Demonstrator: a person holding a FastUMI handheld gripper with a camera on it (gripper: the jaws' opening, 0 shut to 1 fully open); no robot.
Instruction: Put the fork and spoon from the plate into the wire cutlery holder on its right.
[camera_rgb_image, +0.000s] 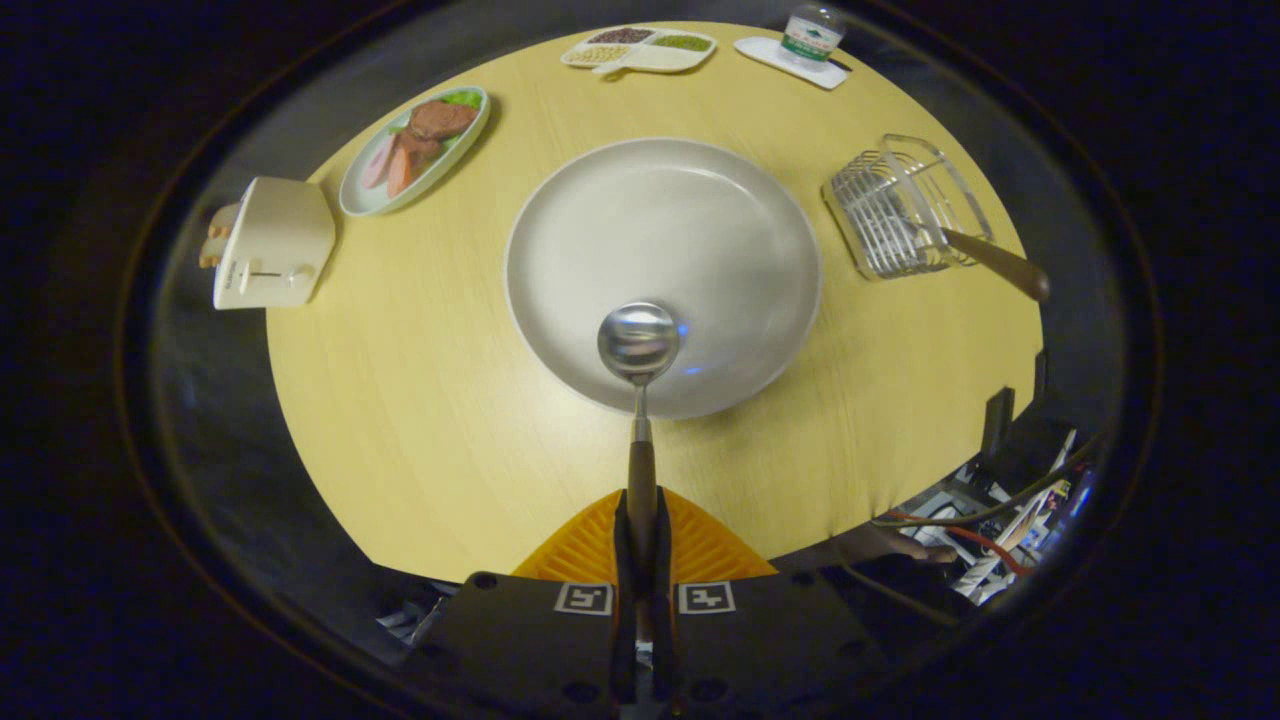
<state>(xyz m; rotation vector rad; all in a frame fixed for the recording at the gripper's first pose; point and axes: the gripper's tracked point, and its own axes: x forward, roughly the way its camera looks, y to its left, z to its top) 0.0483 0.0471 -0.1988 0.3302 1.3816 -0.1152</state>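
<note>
Steel spoon (640, 345) clamped by its handle in the jaws, bowl over the bare plate (700, 210); fork (985, 258) already in the holder (905, 205) at right; spoon left to drop.

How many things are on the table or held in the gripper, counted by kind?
Dishes with food: 2, meat plate, divided snack dish
Empty plate: 1
Cutlery: 2, spoon in shut gripper, wooden handle in wire holder
Holder: 1
Toaster: 1
Bottle: 1
Total: 8

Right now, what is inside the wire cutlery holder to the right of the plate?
One utensil leans in the wire cutlery holder, its brown wooden handle sticking out. Its head is hidden behind the wires, so the type is unclear.
</note>
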